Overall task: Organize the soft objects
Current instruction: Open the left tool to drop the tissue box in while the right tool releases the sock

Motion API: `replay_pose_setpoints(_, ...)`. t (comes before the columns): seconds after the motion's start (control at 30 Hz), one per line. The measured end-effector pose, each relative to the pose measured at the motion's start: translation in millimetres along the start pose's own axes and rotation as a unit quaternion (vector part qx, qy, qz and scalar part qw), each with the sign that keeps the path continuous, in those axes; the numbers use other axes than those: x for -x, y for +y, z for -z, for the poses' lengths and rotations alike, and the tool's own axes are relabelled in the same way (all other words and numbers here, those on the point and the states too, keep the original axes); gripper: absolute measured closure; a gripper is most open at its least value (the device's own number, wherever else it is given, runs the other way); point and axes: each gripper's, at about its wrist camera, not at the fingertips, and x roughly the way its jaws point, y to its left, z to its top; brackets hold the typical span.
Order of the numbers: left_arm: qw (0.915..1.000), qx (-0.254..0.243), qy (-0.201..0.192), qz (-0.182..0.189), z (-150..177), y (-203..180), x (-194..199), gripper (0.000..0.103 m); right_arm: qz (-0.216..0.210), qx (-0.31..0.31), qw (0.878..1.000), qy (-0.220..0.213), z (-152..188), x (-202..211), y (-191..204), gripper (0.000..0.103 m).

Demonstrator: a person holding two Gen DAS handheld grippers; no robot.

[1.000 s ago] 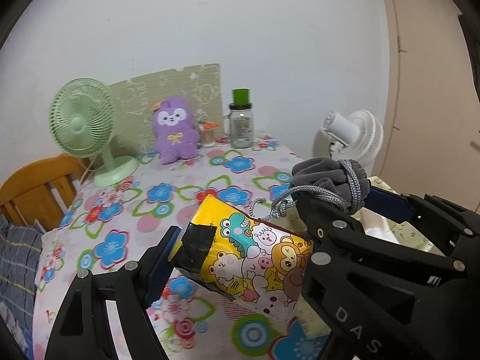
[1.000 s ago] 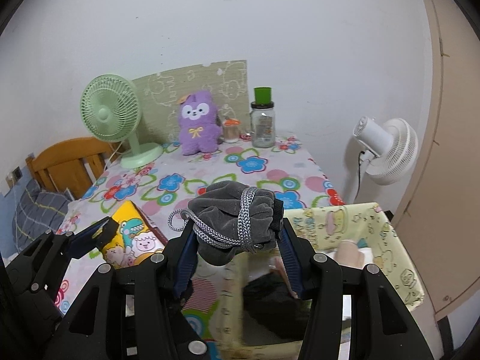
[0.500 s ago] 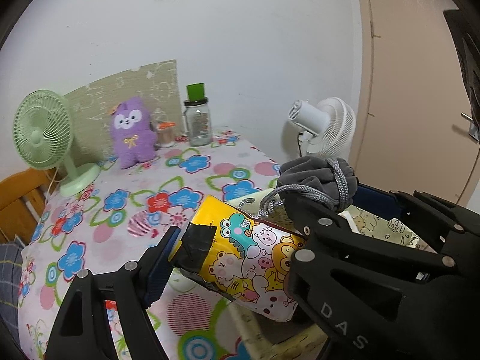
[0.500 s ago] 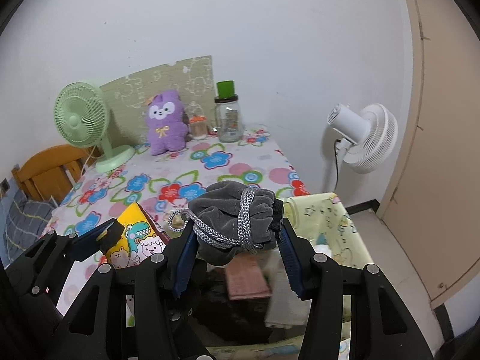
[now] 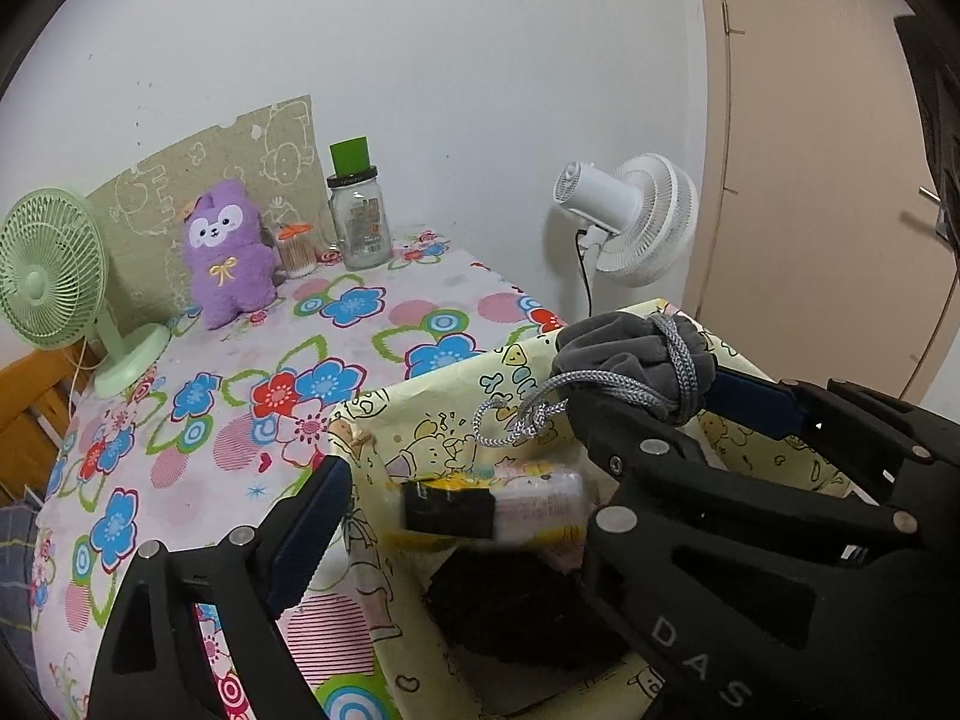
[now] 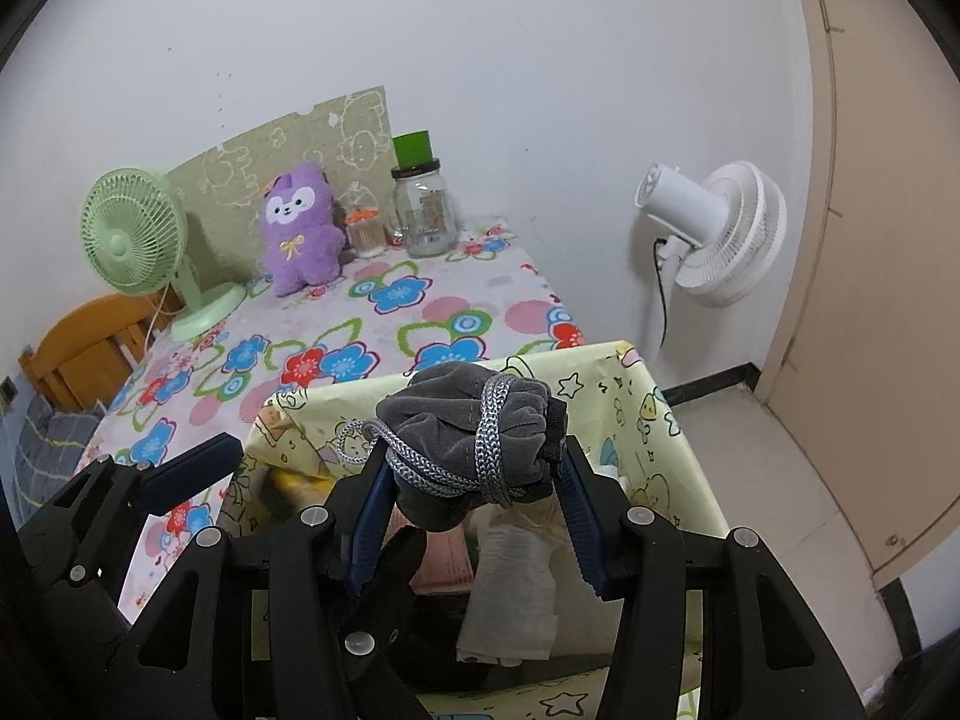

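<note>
My left gripper (image 5: 468, 480) hangs over a pale yellow cartoon-print fabric bin (image 5: 420, 384), and its jaws are opening. A yellow cartoon-print packet (image 5: 492, 510) shows blurred between them, clear of the left pad, dropping into the bin. In the right wrist view the packet (image 6: 288, 486) is a yellow smear just inside the bin (image 6: 600, 360). My right gripper (image 6: 471, 456) is shut on a grey velvet drawstring pouch (image 6: 468, 438), wrapped with a silver cord, above the bin's middle. The same pouch (image 5: 630, 354) shows in the left wrist view.
The bin holds a black item (image 5: 510, 612), a white cloth (image 6: 516, 576) and a pink piece (image 6: 444, 570). On the flowered table (image 5: 240, 420) stand a purple plush (image 5: 225, 252), a green fan (image 5: 54, 282) and a glass jar (image 5: 360, 228). A white fan (image 6: 714, 234) stands beside a door.
Both grippers have swung right, from over the table to above the bin. The left jaws have widened and let the yellow packet go; it falls. The pouch stays gripped.
</note>
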Motion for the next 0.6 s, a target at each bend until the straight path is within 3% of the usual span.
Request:
replay_pose_setpoints(0.13,1.0,0.0,0.002,-0.008,0,2,0,0.008,-0.006,-0.002,1.0,0.001,1,-1,1,0.046)
replay_pose_setpoints(0.27,1.0,0.002,0.001,-0.008,2,6,4,0.008,-0.002,0.004,1.0,0.0,1,1,5,0.031)
replay_pose_setpoints(0.6,0.9995,0.029,-0.01,-0.007,6,26,26,0.005,0.007,0.017,1.0,-0.022,0,19,24,0.016)
